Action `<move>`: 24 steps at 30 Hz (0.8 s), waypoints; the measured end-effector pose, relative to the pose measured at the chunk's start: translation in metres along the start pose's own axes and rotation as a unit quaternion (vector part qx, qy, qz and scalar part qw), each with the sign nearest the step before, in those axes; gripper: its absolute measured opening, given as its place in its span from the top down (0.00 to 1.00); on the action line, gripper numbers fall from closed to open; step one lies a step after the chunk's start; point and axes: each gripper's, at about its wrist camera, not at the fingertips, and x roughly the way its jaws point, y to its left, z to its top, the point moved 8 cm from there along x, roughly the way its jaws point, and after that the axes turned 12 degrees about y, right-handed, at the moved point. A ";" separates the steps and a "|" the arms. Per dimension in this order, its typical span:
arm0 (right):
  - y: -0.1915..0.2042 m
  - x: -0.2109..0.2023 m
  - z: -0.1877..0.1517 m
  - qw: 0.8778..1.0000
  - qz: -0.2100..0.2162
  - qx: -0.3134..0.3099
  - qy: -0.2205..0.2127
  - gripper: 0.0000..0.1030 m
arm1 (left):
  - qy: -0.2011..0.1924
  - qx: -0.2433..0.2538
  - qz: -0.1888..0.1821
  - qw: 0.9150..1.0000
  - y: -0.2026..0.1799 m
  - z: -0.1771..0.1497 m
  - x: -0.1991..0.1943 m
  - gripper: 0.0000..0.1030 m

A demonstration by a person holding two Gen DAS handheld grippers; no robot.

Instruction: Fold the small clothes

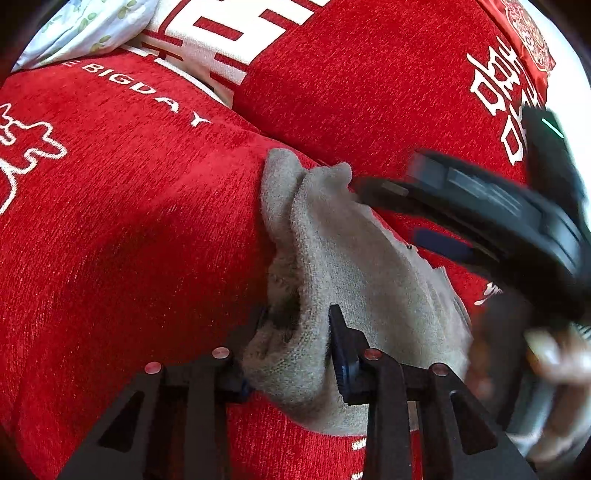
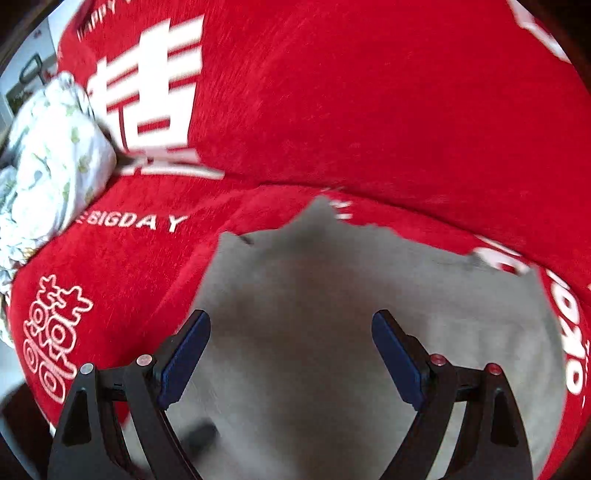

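A small grey knitted garment (image 1: 343, 254) lies bunched on a red cushion cover (image 1: 129, 221) with white lettering. My left gripper (image 1: 297, 321) is shut on the garment's near edge, with cloth bunched between the fingers. My right gripper (image 1: 373, 188) comes in from the right in the left wrist view, blurred, its tip at the garment's far edge. In the right wrist view my right gripper (image 2: 291, 328) is open, its blue pads (image 2: 184, 362) wide apart just above the grey garment (image 2: 314, 295), holding nothing.
A red back cushion (image 1: 351, 74) with white characters stands behind the seat. A white floral cloth bundle (image 1: 92, 26) lies at the far left; it also shows in the right wrist view (image 2: 48, 162). A person's hand (image 1: 554, 354) holds the right gripper.
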 end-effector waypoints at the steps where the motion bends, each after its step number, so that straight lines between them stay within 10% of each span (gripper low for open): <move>1: 0.008 0.012 0.006 1.000 -0.004 -0.005 0.010 0.11 | 0.002 0.000 -0.003 1.000 0.000 0.000 0.000 0.68; 7: 0.035 0.067 0.019 0.995 -0.071 -0.060 0.042 0.12 | 0.012 -0.002 -0.014 1.000 0.003 0.001 -0.002 0.70; 10: 0.038 0.066 0.023 0.994 -0.070 -0.074 0.038 0.38 | 0.023 -0.024 -0.046 0.998 0.007 0.001 -0.007 0.69; 11: 0.035 0.063 0.025 0.994 -0.078 -0.073 0.037 0.64 | 0.026 -0.043 -0.064 0.997 0.013 0.002 -0.011 0.60; 14: 0.028 0.048 0.027 0.996 -0.053 -0.063 0.030 0.83 | -0.014 -0.084 -0.097 0.992 0.028 0.008 -0.032 0.08; 20: 0.015 0.009 0.028 0.999 -0.001 -0.033 -0.015 0.86 | -0.026 -0.108 -0.128 0.986 0.036 0.007 -0.042 0.04; 24: 0.003 -0.002 0.028 0.999 0.031 -0.017 -0.030 0.87 | -0.006 -0.042 -0.085 0.995 0.006 -0.004 -0.026 0.04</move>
